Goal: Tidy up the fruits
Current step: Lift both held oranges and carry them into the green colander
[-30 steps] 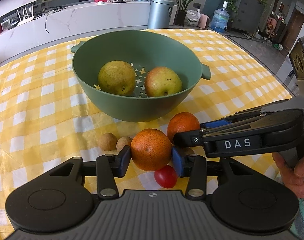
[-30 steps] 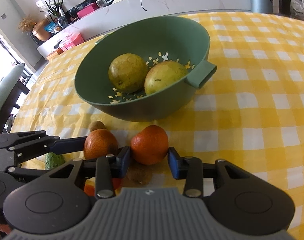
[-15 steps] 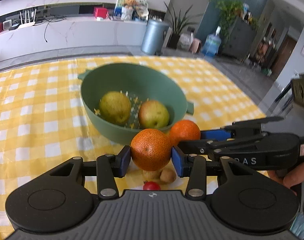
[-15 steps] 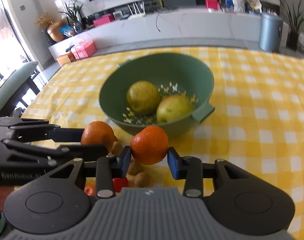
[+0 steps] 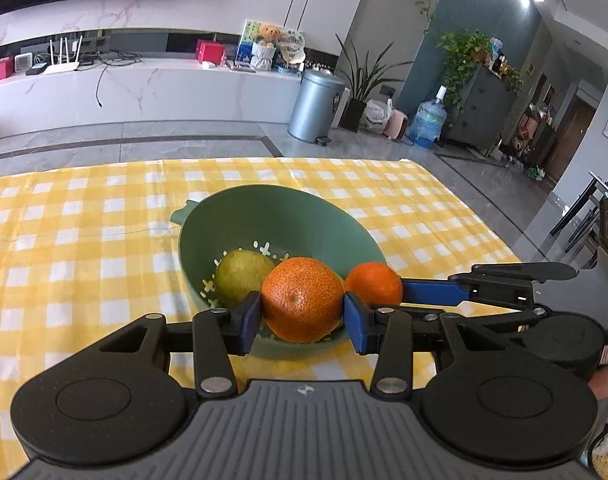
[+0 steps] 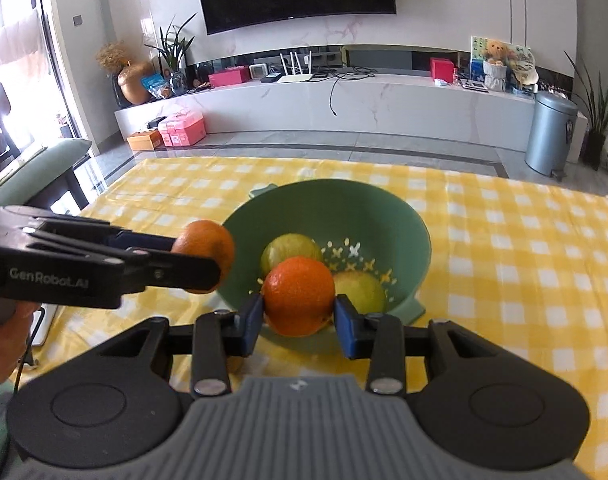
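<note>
The left gripper is clenched on a large orange: the fruit sits squarely between the two blue pads, one pad pressed to each side, with most of its round body standing above and ahead of the fingers. In the left wrist view this orange hangs in front of the near rim of a green bowl, which rests on a table covered in yellow-and-white checked cloth, nearer the table's far edge than its near edge. The right gripper likewise grasps a second orange, pinched at its sides by the blue pads, and this one is seen over the near part of the bowl. In the bowl lie two yellow-green pears, side by side on the slotted bottom, both partly hidden behind the held fruit. In the right wrist view the left gripper reaches in from the left edge, its orange just outside the bowl's left rim. In the left wrist view the right gripper comes in from the right, its orange close beside the larger one. A hand holds the left tool at the lower left.
</note>
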Demonstrator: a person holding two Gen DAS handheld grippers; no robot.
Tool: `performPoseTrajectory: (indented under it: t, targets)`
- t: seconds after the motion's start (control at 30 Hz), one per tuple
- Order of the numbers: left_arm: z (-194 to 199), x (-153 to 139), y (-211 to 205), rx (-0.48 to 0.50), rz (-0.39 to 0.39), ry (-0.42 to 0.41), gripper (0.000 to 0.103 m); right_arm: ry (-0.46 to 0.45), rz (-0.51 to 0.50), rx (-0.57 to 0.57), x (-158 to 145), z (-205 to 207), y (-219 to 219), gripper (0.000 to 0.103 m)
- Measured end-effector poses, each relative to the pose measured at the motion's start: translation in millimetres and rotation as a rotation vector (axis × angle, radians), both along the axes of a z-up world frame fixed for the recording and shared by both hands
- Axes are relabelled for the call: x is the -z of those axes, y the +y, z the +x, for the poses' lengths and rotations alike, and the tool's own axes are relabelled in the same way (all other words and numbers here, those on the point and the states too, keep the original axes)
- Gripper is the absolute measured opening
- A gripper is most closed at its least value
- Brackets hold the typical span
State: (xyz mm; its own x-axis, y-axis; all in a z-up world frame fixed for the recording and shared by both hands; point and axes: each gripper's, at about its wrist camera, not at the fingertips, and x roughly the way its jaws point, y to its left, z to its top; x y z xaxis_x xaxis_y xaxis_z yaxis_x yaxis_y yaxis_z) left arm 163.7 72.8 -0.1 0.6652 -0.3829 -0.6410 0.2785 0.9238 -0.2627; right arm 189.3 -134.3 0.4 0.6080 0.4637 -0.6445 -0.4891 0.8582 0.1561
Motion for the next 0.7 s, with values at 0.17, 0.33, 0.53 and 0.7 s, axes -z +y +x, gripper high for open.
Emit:
performPoseTrajectory:
  t: [0.17,0.33,0.53,0.7]
  targets:
    - [22,7,-4,0.017,0.080,0.056,0.050,0.011,-0.022,-0.019,4,23,8,0.035]
    - [36,17,-1,0.017,0.130,0.116,0.050,0.067,-0.039,-0.054,15,40,15,0.035]
    - [40,20,1,0.028,0.164,0.108,0.050,0.127,-0.063,-0.087,24,56,27,0.031]
    - [42,26,-7,0.047,0.202,0.100,0.050,0.154,-0.077,-0.089,28,62,32,0.013]
